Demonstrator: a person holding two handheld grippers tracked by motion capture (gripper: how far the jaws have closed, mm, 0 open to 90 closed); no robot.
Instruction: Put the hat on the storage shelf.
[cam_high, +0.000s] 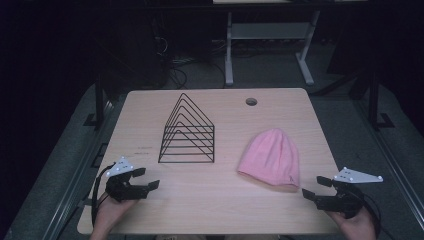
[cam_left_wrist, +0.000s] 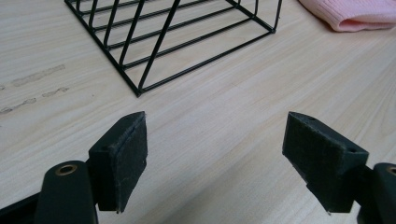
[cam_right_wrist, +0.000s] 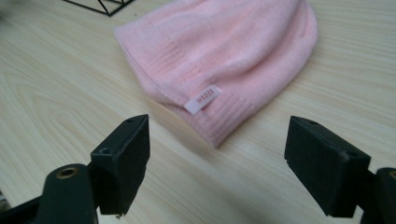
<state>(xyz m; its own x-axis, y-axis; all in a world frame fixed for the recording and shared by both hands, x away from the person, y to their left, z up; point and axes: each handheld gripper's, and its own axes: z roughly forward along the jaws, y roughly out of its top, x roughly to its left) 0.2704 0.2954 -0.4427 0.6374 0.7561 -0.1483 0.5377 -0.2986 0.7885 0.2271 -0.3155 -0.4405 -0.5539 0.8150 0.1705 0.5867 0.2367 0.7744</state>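
Your right gripper (cam_high: 316, 187) has its jaws wide open and empty, just beside the soft pink knitted beanie (cam_high: 271, 157), which lies flat on the wooden bench (cam_high: 210, 200). It probably is light and floppy; pinch the ribbed hem (cam_right_wrist: 224, 121) near the label. Left gripper (cam_high: 146, 178) is open too.

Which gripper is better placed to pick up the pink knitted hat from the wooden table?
The right gripper. Its open jaws already point at the pink knitted hat, whose ribbed hem lies just ahead of them. The left gripper, also open, faces the black wire rack, with the hat farther away.
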